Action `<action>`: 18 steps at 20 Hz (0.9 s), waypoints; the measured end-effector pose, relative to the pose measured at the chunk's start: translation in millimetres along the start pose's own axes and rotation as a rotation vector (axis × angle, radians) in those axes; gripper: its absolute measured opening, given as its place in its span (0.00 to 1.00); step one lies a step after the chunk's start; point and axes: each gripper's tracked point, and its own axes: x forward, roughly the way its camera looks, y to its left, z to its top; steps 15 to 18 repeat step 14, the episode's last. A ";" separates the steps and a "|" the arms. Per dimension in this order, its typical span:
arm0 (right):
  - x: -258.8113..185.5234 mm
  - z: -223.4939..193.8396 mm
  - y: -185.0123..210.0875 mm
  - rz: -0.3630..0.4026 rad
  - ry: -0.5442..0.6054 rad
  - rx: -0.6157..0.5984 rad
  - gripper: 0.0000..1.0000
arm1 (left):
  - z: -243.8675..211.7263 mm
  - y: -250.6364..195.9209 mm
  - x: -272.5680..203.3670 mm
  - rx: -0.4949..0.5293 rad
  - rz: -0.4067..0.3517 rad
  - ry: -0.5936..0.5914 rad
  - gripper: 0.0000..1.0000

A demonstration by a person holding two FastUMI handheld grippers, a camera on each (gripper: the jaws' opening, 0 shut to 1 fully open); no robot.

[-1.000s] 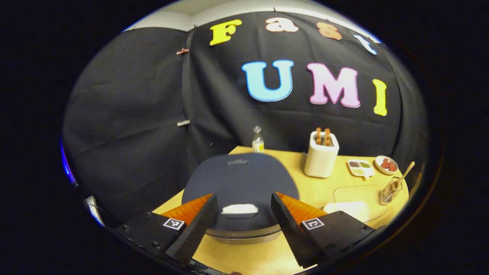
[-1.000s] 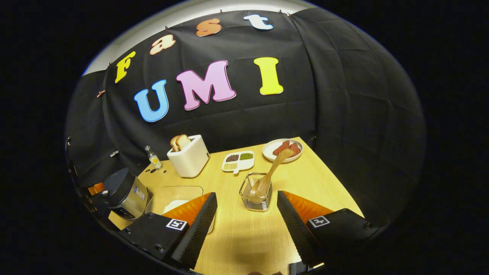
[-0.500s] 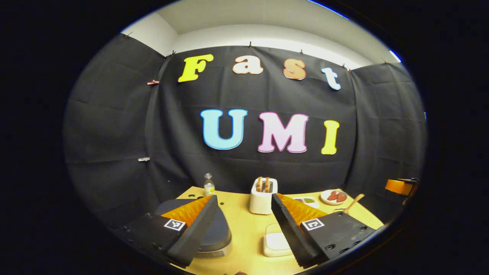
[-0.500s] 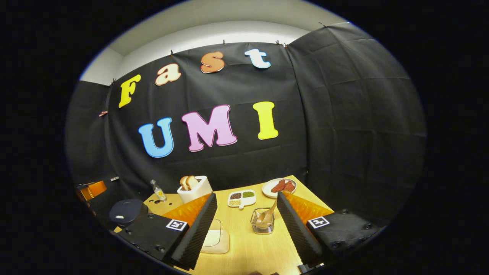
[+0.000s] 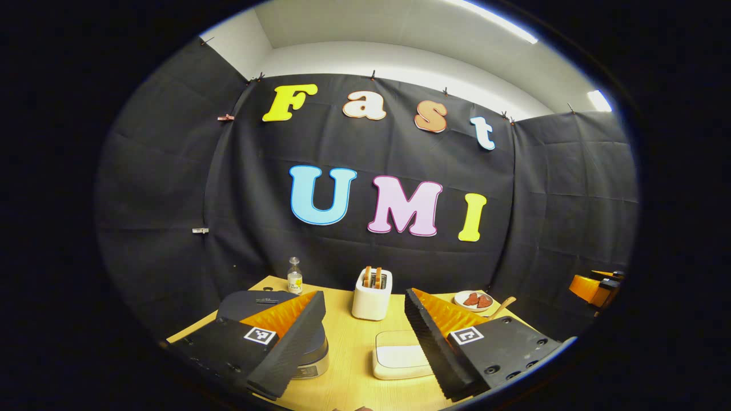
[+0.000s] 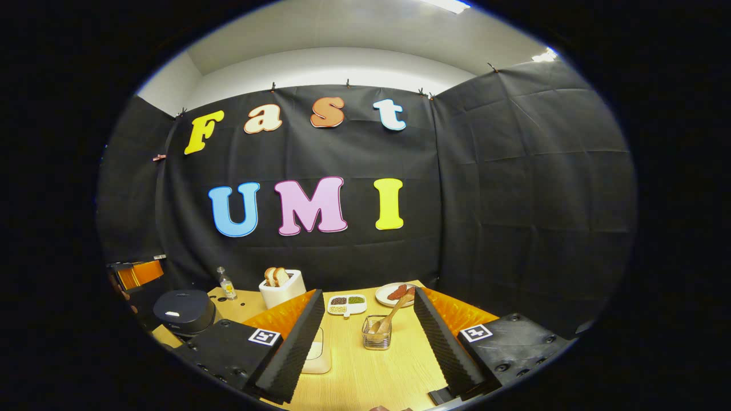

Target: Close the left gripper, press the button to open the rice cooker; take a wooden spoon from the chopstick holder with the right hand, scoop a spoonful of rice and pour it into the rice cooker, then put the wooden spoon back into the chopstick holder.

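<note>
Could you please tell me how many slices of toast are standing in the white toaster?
2: two browned toast slices stand side by side in the white toaster, at the table's back, right of the small bottle.

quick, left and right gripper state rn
left gripper: open, holding nothing
right gripper: open, holding nothing

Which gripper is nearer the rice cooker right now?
Left. The rice cooker sits just beyond the left gripper, partly behind one finger. From the right gripper, the cooker lies well off to the side, past the rice container.
</note>
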 end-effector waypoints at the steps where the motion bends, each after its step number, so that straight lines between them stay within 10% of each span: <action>1: -0.4 2.2 4.5 0.003 -0.003 -0.003 0.98 | -2.9 3.1 0.4 -0.009 0.002 0.008 0.95; 18: 5.7 -1.0 7.9 -0.013 0.017 -0.012 0.98 | -23.5 1.9 6.4 -0.002 0.004 0.054 0.95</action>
